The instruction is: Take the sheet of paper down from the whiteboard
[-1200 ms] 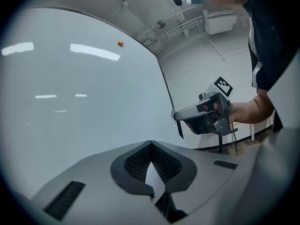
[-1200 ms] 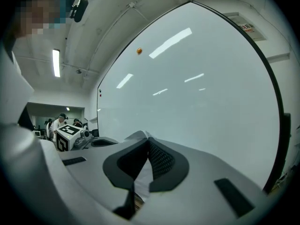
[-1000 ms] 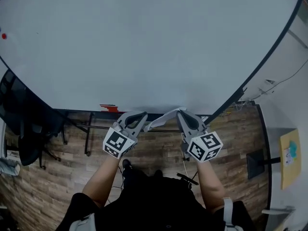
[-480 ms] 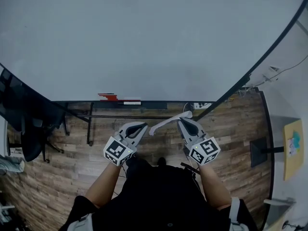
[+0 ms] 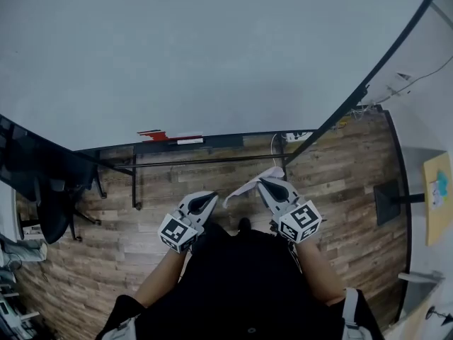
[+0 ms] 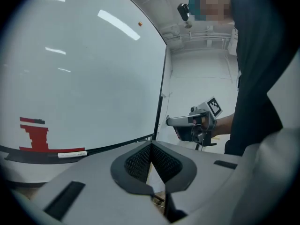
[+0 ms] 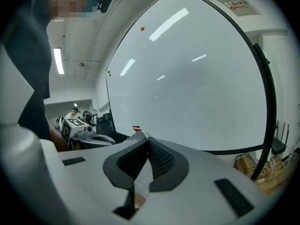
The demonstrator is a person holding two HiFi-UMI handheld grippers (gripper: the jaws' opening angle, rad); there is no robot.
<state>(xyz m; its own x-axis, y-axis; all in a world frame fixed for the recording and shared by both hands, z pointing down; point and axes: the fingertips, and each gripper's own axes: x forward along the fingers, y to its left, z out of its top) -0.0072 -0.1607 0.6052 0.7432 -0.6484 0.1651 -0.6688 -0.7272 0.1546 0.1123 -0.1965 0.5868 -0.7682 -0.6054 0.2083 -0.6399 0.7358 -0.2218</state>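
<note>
The whiteboard (image 5: 212,62) fills the upper head view with no sheet on its face. A white sheet of paper (image 5: 248,186) hangs as a narrow curled strip in front of me, low over the wood floor. My right gripper (image 5: 269,180) is shut on its upper end; in the right gripper view the paper (image 7: 140,184) shows between the closed pads of that gripper (image 7: 146,137). My left gripper (image 5: 211,199) is shut just left of the strip's lower end, a small gap apart. In the left gripper view its jaws (image 6: 151,144) meet, and I cannot make out paper between them.
The board's black stand bar (image 5: 205,163) crosses the floor ahead, with a red item (image 5: 159,136) on the tray. A black chair (image 5: 42,190) stands at the left. A black stand base (image 5: 388,202) and a yellow table (image 5: 439,197) are at the right.
Both grippers have come down and back from the whiteboard's lower edge. The paper travelled down with the right gripper. Both jaws stayed shut.
</note>
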